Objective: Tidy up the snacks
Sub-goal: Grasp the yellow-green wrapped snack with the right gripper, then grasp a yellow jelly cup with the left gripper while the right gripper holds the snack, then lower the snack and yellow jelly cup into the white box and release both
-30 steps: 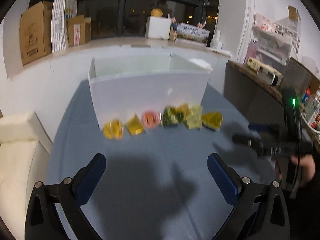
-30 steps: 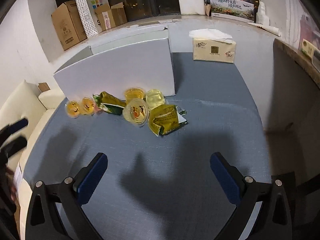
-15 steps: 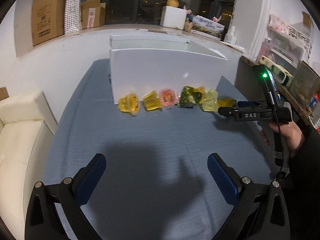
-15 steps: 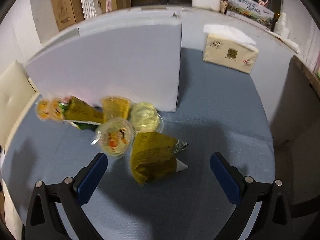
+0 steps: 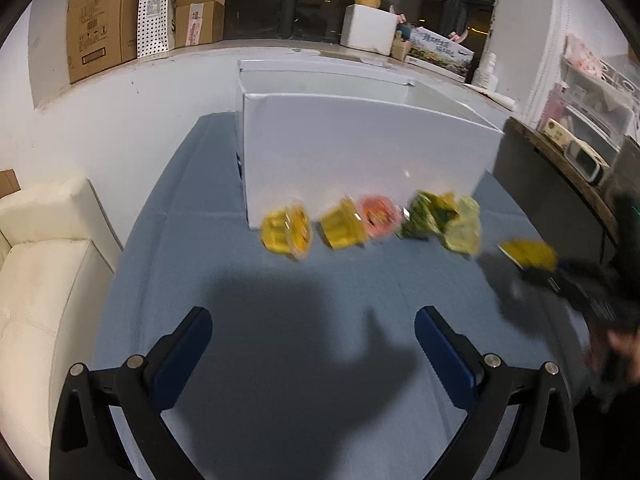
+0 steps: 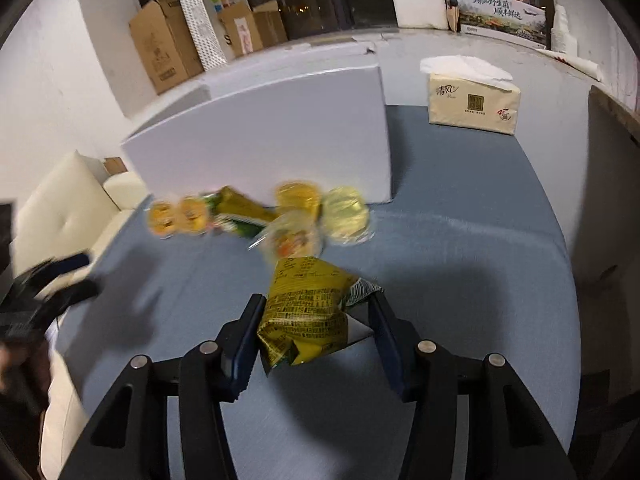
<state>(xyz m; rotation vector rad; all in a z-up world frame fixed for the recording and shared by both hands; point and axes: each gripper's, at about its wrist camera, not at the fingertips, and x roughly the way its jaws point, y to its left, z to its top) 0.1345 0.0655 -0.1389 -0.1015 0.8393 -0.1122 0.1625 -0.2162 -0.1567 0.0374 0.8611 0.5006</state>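
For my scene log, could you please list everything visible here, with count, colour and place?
white box: 1, white, on the table behind the snacks
table: 1, blue-grey cloth
jelly cups: about 5, yellow, orange, pale green, before the box
green packet: 1, among the cups
yellow-green packet: 1, between the right jaws
tissue pack: 1, cream, right of the box
cardboard boxes: several, brown, on the ledge
left gripper: open, empty
right gripper: shut on the packet
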